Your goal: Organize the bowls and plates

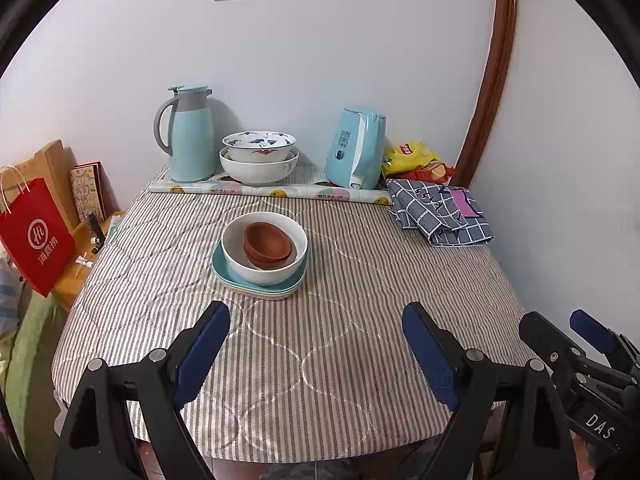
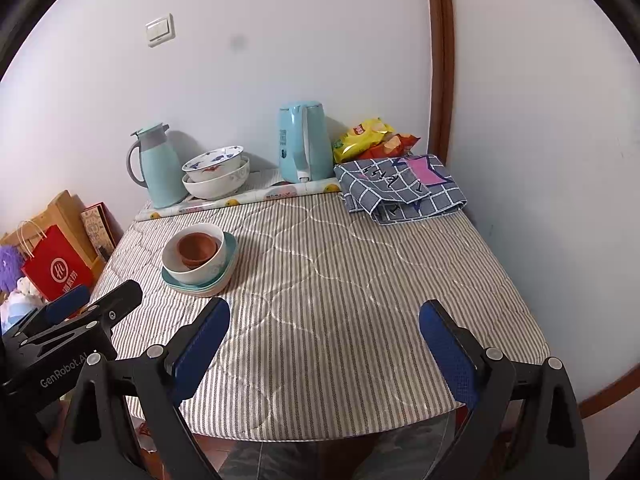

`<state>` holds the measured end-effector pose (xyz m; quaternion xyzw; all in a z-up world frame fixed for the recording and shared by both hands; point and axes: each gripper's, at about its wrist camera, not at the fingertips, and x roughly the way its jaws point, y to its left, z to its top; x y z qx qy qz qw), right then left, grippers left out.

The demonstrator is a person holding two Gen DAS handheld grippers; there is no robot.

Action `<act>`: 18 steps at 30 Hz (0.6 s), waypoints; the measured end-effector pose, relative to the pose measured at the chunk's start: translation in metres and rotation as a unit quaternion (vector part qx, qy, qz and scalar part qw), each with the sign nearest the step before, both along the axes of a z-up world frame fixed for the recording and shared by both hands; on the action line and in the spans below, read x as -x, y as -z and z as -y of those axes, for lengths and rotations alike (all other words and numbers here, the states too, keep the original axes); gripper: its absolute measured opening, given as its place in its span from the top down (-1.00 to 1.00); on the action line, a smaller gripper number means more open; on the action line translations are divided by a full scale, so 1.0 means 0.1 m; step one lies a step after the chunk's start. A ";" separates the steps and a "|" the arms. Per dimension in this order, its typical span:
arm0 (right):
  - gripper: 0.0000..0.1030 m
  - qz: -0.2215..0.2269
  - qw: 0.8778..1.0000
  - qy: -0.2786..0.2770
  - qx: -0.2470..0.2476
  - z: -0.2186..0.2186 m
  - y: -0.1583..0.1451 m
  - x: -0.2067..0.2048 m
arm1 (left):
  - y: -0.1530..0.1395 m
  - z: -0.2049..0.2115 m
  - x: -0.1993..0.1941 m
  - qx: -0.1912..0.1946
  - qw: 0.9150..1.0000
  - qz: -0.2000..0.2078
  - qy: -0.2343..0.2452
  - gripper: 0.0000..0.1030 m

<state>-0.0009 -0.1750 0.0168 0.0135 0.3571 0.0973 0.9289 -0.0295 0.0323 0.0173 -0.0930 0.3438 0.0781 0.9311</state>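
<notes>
Left claw (image 1: 316,354) and right claw (image 2: 325,354), both released and holding nothing, hover side by side above the near edge of the counter (image 1: 360,360), apparently withdrawn from finished work; brown bowls (image 1: 267,245) sit nested inside a white bowl (image 1: 264,254), itself resting on stacked teal plates (image 1: 260,282) at mid-counter, largest pieces lowest so that the pile sits stable; a second pair of patterned bowls (image 1: 259,156) is nested against the wall between thermos (image 1: 186,136) and kettle (image 1: 356,148), clear of the working area.
</notes>
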 end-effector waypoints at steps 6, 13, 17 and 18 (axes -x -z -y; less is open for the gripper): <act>-0.84 0.001 1.000 0.001 -0.001 -0.01 0.00 -0.01 | 0.00 -0.01 0.01 0.000 1.000 0.001 0.002 -0.70; -0.84 -0.001 1.000 0.001 -0.001 -0.01 0.02 -0.02 | 0.00 -0.01 0.01 0.000 1.000 0.001 0.003 -0.70; -0.84 -0.001 1.000 0.002 -0.002 -0.01 0.02 -0.01 | -0.01 -0.01 0.01 0.000 1.000 0.002 0.004 -0.70; -0.84 -0.001 1.000 0.002 -0.002 -0.01 0.02 -0.01 | 0.00 -0.01 0.01 0.000 1.000 0.001 0.004 -0.70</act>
